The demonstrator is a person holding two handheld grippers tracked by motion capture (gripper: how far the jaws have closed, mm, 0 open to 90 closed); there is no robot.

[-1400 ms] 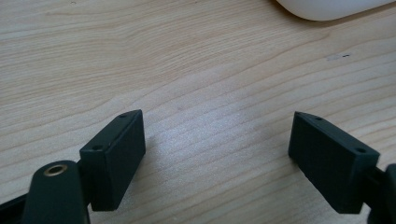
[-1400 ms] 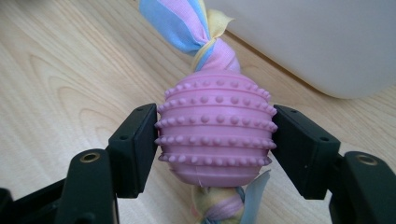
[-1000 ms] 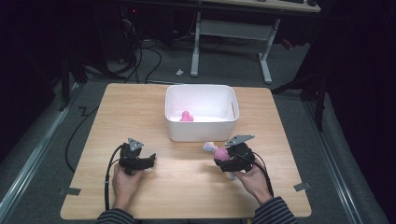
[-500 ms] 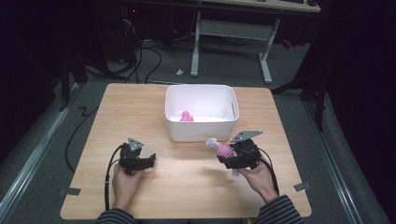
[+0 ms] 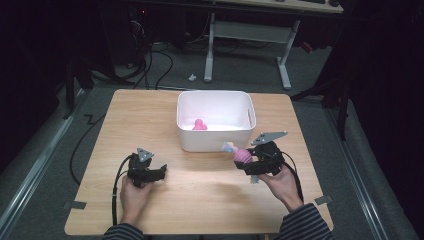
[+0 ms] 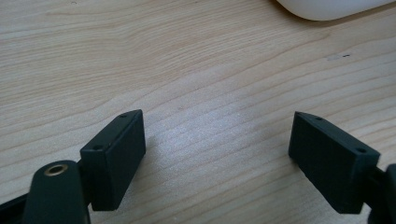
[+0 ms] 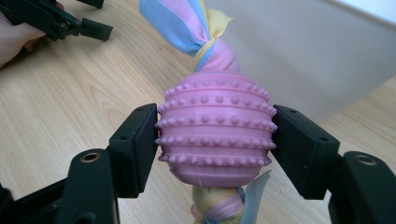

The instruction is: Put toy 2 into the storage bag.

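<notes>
Worktop (image 5: 200, 200): light wood, four edges all inside the high view. A wide bare strip of wood lies between the two hands at lower centre, with more bare wood at the left of the white bin (image 5: 216, 145). The bin stands at upper centre, its front wall just above the right hand-held gripper (image 5: 239, 161). A small pink item (image 5: 199, 125) lies on the bin floor at its left side.

Toy (image 7: 215, 135): pink, egg-shaped, ringed with rows of small studs. A knotted cloth tail in blue, pink and yellow runs out of its top end, and a second knot shows below it. In the high view the toy (image 5: 242, 155) sits at centre right, just in front of the bin wall and raised off the wood.

Right hand-held gripper: clamped on the toy, one black pad pressed against each flank of the studded body. The right hand (image 5: 281, 182) comes in from the lower right, pointing the tool up and left toward the bin.

Left hand-held gripper (image 6: 219, 144): jaws spread wide over bare wood, nothing between them. In the high view it (image 5: 161, 172) rests low at lower left, held by the left hand (image 5: 134, 192), pointing right.
</notes>
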